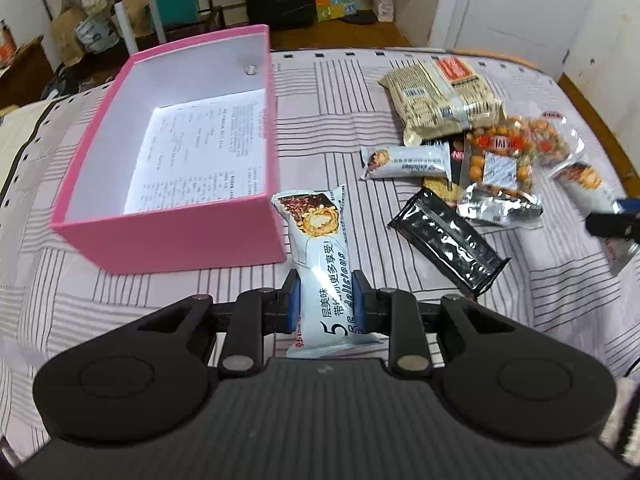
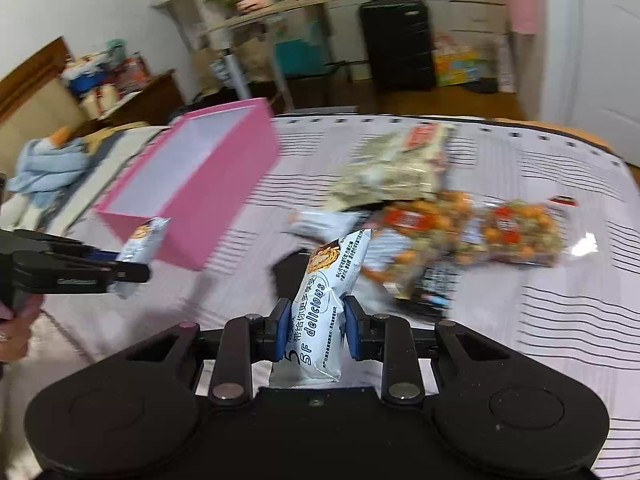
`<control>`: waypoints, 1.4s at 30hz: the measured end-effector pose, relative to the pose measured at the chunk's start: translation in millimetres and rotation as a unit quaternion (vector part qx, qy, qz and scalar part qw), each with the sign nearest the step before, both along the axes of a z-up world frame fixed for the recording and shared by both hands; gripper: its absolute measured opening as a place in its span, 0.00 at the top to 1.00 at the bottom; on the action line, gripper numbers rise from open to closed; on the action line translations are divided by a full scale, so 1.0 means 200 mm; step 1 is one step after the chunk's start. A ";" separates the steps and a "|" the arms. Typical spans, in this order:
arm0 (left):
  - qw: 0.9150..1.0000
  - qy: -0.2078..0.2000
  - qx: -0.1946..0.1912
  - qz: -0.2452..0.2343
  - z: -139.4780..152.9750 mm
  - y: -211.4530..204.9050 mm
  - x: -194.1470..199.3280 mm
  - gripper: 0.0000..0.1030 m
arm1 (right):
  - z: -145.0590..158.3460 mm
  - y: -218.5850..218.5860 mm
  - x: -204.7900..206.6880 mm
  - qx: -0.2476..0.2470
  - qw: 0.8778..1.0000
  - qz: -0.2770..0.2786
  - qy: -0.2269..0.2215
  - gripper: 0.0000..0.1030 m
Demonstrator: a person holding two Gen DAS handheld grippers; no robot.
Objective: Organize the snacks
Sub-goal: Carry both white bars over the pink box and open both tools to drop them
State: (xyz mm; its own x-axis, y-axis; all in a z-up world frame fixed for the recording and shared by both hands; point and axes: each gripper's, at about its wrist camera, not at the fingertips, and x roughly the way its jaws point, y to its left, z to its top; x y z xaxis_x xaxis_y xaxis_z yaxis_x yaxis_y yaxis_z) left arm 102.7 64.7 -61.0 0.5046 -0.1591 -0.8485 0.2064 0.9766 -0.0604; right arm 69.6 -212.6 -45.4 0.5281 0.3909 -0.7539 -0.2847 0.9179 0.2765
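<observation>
My left gripper (image 1: 327,298) is shut on a pale blue snack bar (image 1: 320,256), held above the bedspread just right of the near corner of the open pink box (image 1: 176,240). The box holds only a printed sheet (image 1: 200,156). My right gripper (image 2: 313,326) is shut on a second pale blue snack bar (image 2: 326,304), lifted over the snack pile (image 2: 432,240). In the right wrist view the left gripper (image 2: 120,270) with its bar (image 2: 142,248) shows at the left, in front of the pink box (image 2: 192,196). The right gripper's tip (image 1: 614,222) peeks in at the left wrist view's right edge.
On the striped bedspread (image 1: 360,92) lie a beige packet (image 1: 440,96), bags of orange nuts (image 1: 516,152), another pale bar (image 1: 404,162) and a black wrapper (image 1: 448,244). Beyond the bed stand a black suitcase (image 2: 396,44), a shelf rack and a white door.
</observation>
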 end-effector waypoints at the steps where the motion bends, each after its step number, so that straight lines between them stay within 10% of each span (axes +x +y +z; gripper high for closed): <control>1: 1.000 -0.004 -0.005 0.003 0.03 0.02 -0.01 0.76 | 0.02 0.02 0.01 0.009 1.000 0.007 0.004 0.68; 21: 0.997 -0.058 -0.003 0.059 0.40 0.40 0.11 0.76 | 0.29 0.65 0.35 0.094 0.978 0.183 -0.034 0.68; 34: 0.985 -0.068 -0.014 0.160 0.01 0.60 0.74 0.76 | 0.00 1.08 1.09 0.034 0.968 0.244 -0.051 0.68; 42: 0.980 0.001 -0.052 0.190 -0.32 0.70 1.12 0.76 | -0.26 1.32 1.34 -0.095 0.951 0.291 -0.044 0.68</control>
